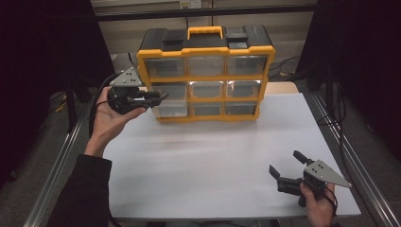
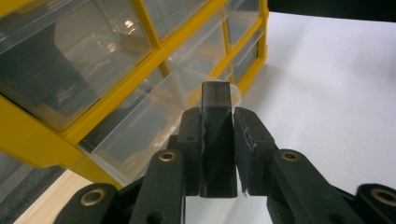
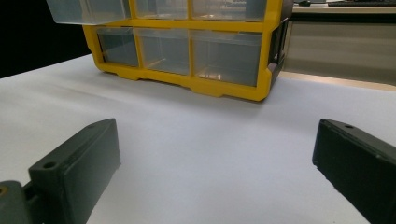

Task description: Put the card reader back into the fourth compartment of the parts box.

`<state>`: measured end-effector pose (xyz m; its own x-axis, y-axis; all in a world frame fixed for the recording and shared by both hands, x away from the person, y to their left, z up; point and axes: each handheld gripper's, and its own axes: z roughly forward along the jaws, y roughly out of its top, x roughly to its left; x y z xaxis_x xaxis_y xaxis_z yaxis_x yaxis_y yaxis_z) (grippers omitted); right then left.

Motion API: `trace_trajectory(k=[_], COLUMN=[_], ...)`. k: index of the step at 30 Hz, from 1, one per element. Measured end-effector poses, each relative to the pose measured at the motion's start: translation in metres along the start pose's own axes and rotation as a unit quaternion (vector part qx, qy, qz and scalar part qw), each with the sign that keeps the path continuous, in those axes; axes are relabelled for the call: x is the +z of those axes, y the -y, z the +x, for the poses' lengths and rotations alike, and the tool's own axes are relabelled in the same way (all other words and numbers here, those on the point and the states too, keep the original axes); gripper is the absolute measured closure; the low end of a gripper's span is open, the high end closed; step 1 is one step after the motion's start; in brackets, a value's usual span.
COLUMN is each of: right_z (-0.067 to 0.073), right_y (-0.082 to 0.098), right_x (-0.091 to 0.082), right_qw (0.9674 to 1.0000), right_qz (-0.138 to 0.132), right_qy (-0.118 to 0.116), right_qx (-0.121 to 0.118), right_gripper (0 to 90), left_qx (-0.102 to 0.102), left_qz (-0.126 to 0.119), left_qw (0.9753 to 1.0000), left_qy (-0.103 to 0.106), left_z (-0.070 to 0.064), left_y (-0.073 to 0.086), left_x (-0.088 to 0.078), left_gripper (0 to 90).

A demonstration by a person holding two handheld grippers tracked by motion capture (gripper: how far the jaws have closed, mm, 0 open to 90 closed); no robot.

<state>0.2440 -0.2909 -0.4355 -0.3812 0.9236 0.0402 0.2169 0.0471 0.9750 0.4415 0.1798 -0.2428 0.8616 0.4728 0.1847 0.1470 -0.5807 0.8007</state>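
A yellow and black drawer organiser (image 1: 208, 77) with clear drawers stands at the back of the white table (image 1: 203, 161). Its left drawer (image 1: 170, 108) in the middle row is pulled out. My left gripper (image 1: 158, 97) is held level at that drawer's left front corner, shut on a small dark rectangular block (image 2: 216, 100). In the left gripper view the block sticks up between the jaws of the left gripper (image 2: 217, 119), just over the open drawer's (image 2: 154, 121) rim. My right gripper (image 1: 285, 162) rests near the table's front right corner, open and holding nothing; the right gripper (image 3: 215, 154) faces the organiser (image 3: 187, 25).
The organiser has a yellow carry handle (image 1: 204, 31) on its black top. Metal rails (image 1: 352, 161) run along both sides of the table. Dark curtains hang on either side. White tabletop lies between the organiser and the right gripper.
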Motion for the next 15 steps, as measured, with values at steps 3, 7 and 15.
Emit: trace_trajectory(k=[3, 7, 15], right_z=[0.000, 0.000, 0.000], right_y=[0.000, 0.000, 0.000], right_x=[0.000, 0.000, 0.000], right_qw=[1.0000, 1.0000, 1.0000], right_qz=[0.000, 0.000, 0.001], right_qy=[0.000, 0.000, -0.001], right_qx=[0.000, 0.000, 0.000], right_gripper=[0.4, 0.4, 0.4], left_qx=[-0.002, 0.000, -0.001], left_qz=[0.005, 0.013, 0.026], left_qw=[1.0000, 0.9999, 0.9997], left_qy=[-0.001, -0.004, -0.005], left_z=[0.002, 0.005, 0.011], left_y=[-0.002, -0.004, -0.012], left_x=[0.002, 0.004, 0.010], left_gripper=[73.7, 73.7, 73.7])
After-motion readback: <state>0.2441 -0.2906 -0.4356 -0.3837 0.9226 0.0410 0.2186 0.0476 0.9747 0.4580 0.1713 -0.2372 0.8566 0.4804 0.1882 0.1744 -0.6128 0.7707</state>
